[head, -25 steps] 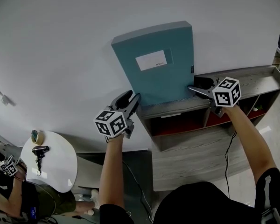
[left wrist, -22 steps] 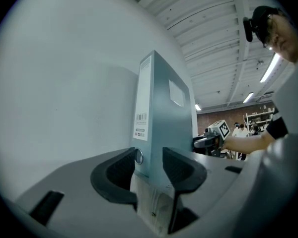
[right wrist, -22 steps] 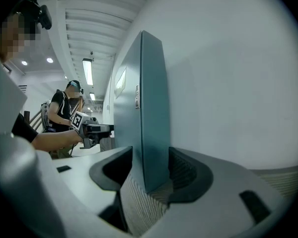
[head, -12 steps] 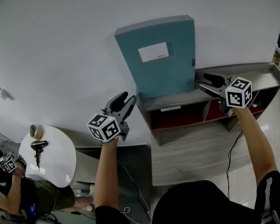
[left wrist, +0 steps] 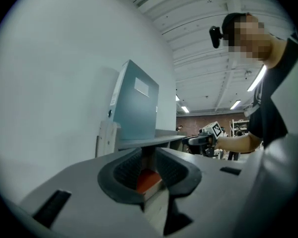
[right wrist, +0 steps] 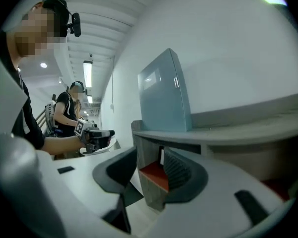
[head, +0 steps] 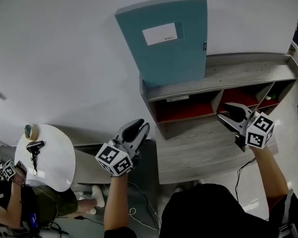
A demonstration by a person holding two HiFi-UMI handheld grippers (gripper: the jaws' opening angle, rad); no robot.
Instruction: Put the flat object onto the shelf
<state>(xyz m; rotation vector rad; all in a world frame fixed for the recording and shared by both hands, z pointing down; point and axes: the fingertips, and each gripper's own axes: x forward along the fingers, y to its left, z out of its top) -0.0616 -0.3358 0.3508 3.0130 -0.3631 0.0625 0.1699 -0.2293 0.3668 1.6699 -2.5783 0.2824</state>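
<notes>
At the left edge of the shelf the folder stands upright. Left gripper and right gripper hang clear, jaws just narrowing, empty.

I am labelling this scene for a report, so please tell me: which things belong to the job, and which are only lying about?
Job:
- teal folder, standing on top of the grey shelf
- left gripper and right gripper, both empty, jaws have just been closing

Lying about:
- round white table
- hair dryer and tape roll on it
</notes>
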